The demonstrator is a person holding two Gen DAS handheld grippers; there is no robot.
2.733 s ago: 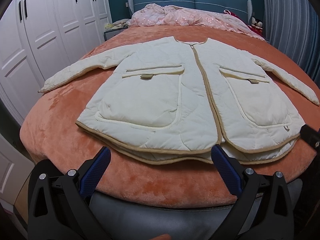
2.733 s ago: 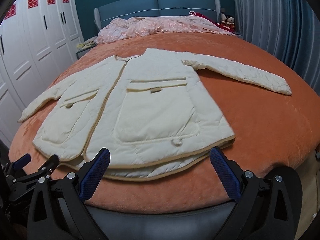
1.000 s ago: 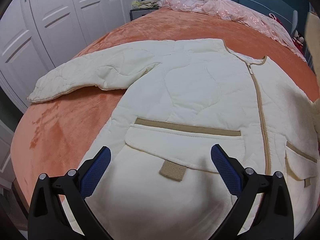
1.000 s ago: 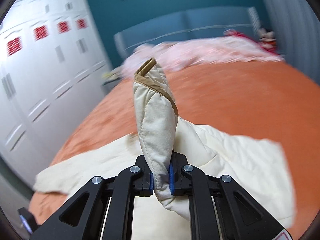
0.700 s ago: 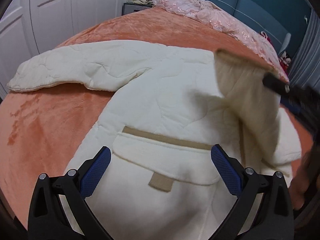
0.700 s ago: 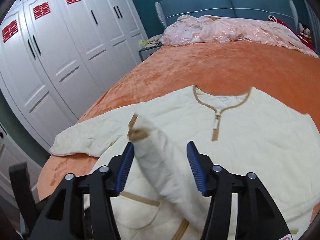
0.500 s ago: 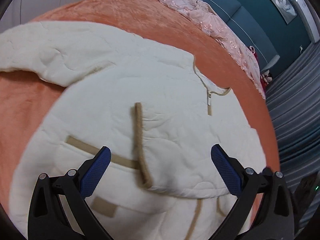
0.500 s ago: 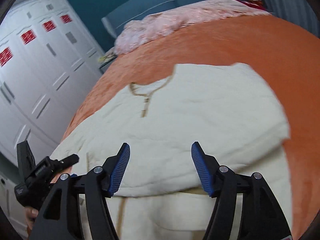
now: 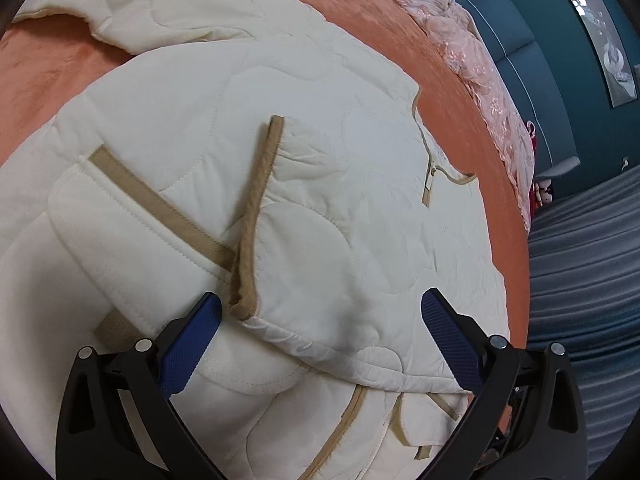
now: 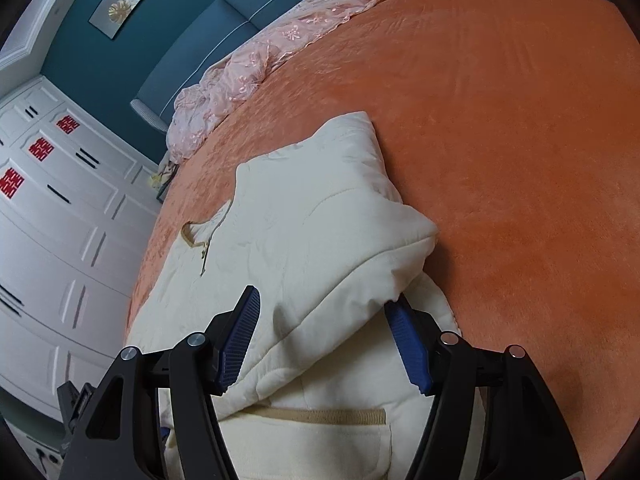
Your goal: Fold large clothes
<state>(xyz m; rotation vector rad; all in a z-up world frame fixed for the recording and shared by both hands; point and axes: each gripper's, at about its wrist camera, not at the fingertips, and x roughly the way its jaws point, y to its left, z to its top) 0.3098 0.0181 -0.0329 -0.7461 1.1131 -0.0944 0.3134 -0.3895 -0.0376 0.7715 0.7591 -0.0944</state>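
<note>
My right claw [image 10: 326,338] has just let go: a second ago it was clamped on the right sleeve [image 9: 328,240] of the cream jacket [image 10: 296,248]; now its jaws have just been opening and stand apart, with a fold of the padded cloth lying loosely between them, pressed by neither pad; the sleeve now lies across the jacket's chest, its tan cuff [image 9: 252,216] resting over the pocket band [image 9: 160,204]; so I judge the first sleeve fold done, and the other sleeve [image 9: 132,12], stretched out toward the bed's left edge, is the one left to bring in. The jacket lies front up in the middle of the orange bed [image 10: 520,120], collar toward the headboard; my left claw [image 9: 318,340] hangs wide apart and empty over the folded cuff, tilted steeply down; the right one also points downward, low over the jacket's right shoulder, rolled to one side.
</note>
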